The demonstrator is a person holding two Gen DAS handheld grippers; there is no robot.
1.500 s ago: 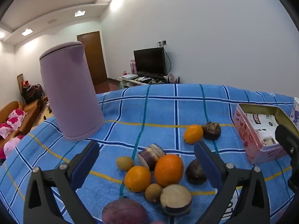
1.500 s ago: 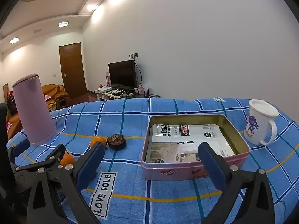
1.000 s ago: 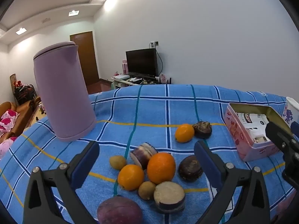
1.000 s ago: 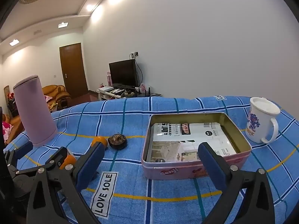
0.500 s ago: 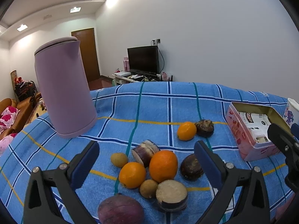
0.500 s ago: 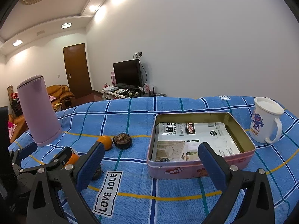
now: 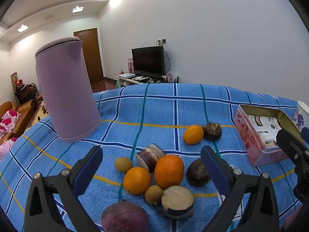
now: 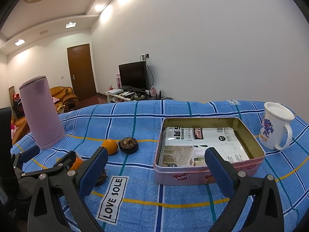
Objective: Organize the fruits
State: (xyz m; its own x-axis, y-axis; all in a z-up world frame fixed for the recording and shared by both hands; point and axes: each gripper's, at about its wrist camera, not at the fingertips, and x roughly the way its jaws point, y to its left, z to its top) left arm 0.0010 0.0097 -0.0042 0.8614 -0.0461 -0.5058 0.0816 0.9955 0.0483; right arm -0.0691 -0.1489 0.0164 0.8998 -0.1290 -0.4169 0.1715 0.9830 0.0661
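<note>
Drifting slightly closer, we are hovering the left gripper (image 7: pixel 151 166), tongs apart, over the large orange (image 7: pixel 169 171) mid-pile on the cloth (image 7: pixel 160 108); firm, round, roll-prone, so gripping across its widest middle.

The left wrist camera sits low and close over the table (image 7: pixel 173 104), looking forward between its tongs (image 7: pixel 152 166) at a cluster of fruit just ahead, with the purple kettle (image 7: pixel 65 96) at left and the tin (image 7: pixel 258 135) at far right. The right wrist camera looks the same way from further right, its tongs (image 8: pixel 154 166) framing the tin (image 8: pixel 208 176) close ahead. Both views share the kettle (image 8: pixel 40 112), the tin, the small orange (image 7: pixel 193 134) (image 8: pixel 109 146), the television (image 7: pixel 148 60) (image 8: pixel 133 76) and the door.
</note>
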